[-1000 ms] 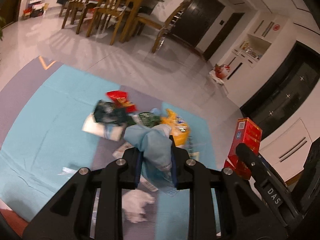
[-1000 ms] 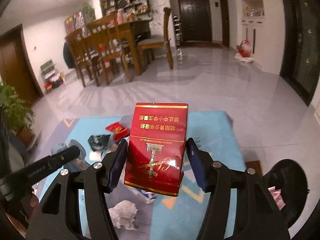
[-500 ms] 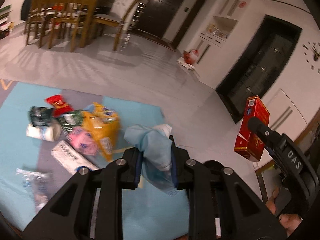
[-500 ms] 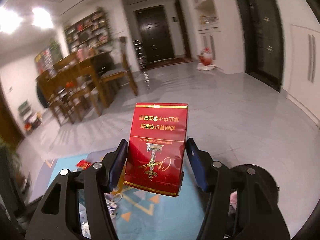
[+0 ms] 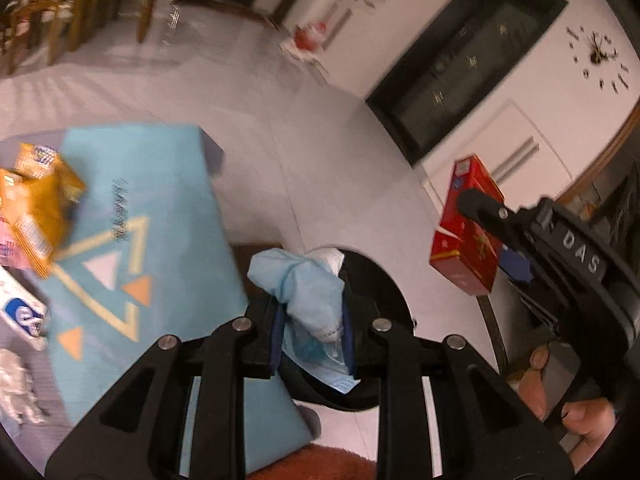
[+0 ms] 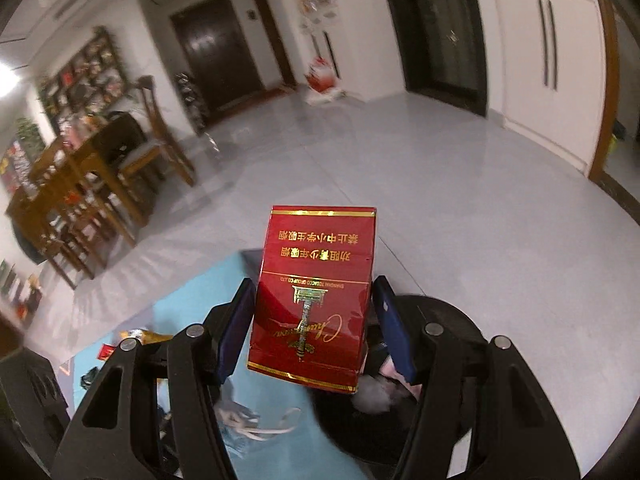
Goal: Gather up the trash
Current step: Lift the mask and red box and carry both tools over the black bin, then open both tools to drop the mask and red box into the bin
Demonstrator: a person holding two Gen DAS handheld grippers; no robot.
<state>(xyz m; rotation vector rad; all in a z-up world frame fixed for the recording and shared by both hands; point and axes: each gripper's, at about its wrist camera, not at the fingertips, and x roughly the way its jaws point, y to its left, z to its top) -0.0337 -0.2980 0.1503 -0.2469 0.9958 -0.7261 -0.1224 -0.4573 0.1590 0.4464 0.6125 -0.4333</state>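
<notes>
My left gripper is shut on a crumpled light-blue face mask and holds it over the near rim of a round black bin. My right gripper is shut on a red carton with gold print; its blue pads press both sides. The black bin lies under and right of the carton, with pale and pink scraps inside. In the left wrist view the right gripper holds the red carton to the right of the bin, and a hand grips its handle.
A teal rug lies left of the bin. On it are a yellow snack bag, a white and blue pack and a crumpled white tissue. A wooden dining table with chairs stands far left on the grey tiled floor.
Both views have swung away from the litter pile on the rug and over to the black bin, which now lies under both grippers. The mask and the red carton stay gripped as before.
</notes>
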